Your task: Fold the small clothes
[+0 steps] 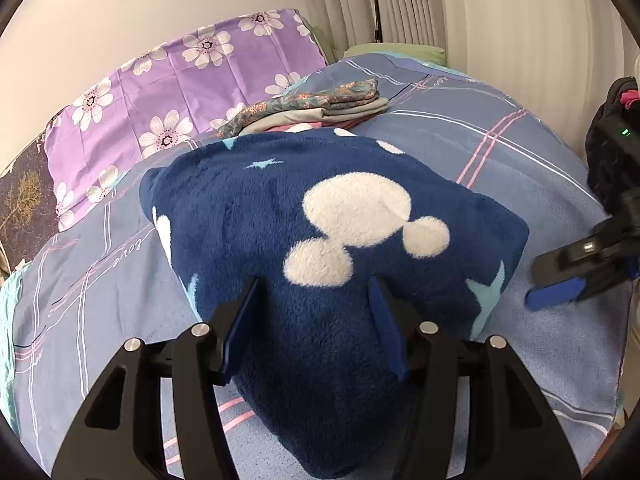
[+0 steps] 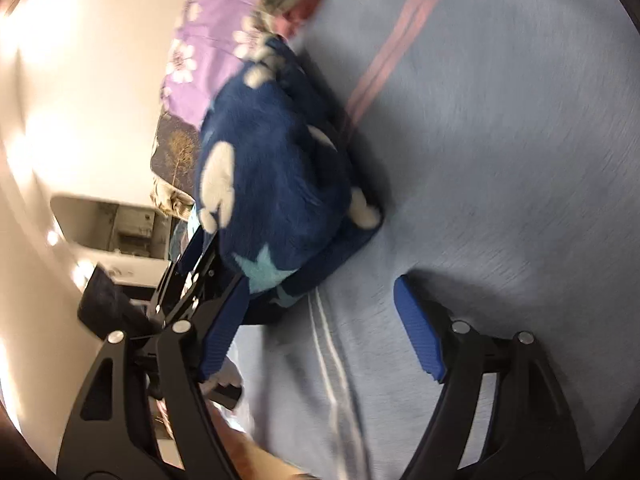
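A dark blue fleece garment [image 1: 320,208] with white mouse-head shapes lies bunched on the blue plaid bedspread [image 1: 500,152]. My left gripper [image 1: 316,292] has its fingers wide apart on either side of the garment's near fold, and the fleece bulges between them. My right gripper [image 2: 320,312] is open and empty, tilted, just right of the garment [image 2: 272,184]. It also shows at the right edge of the left wrist view [image 1: 560,280]. The right wrist view is blurred.
A stack of folded clothes [image 1: 320,104] lies beyond the garment near a purple flowered pillow [image 1: 180,92]. A wall and pale curtains [image 1: 480,8] stand behind the bed. A dark bag [image 1: 612,136] sits at the far right.
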A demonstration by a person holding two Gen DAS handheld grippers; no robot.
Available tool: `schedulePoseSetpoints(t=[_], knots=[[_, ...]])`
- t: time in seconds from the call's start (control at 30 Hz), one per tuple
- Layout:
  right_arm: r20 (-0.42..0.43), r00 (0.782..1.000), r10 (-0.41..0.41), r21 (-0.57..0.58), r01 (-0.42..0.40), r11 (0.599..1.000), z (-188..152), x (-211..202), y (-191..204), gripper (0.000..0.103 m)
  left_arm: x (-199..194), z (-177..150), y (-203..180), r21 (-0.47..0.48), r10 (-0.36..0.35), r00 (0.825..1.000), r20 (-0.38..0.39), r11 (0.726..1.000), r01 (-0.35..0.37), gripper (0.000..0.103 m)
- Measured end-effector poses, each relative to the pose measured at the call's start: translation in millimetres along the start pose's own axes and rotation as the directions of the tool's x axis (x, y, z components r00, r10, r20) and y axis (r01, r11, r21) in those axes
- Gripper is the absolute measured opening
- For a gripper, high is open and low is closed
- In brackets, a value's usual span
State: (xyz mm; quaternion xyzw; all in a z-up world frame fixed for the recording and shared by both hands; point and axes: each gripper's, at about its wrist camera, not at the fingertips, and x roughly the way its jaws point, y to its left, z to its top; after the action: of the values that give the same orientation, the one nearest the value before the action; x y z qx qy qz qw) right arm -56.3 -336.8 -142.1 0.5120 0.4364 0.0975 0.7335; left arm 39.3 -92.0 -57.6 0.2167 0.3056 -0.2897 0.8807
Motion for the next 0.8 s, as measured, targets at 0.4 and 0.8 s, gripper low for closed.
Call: schedulePoseSetpoints(t=[0.4, 0.8], knots=[[0.091, 0.995, -0.027, 0.043, 0.024, 0.999, 14.4, 43.1, 29.9, 0.101, 4.1, -2.4, 1.9, -0.031, -0.024, 0.999, 0.027, 0.999, 0.025, 0.056], [0.209, 0.975, -0.071, -0.012, 0.075, 0.997, 12.9, 52.9, 42.2, 0.099, 2.7, -3.2, 11.8, -0.065, -0.089, 0.994, 0.06, 0.994, 0.093, 0.06]])
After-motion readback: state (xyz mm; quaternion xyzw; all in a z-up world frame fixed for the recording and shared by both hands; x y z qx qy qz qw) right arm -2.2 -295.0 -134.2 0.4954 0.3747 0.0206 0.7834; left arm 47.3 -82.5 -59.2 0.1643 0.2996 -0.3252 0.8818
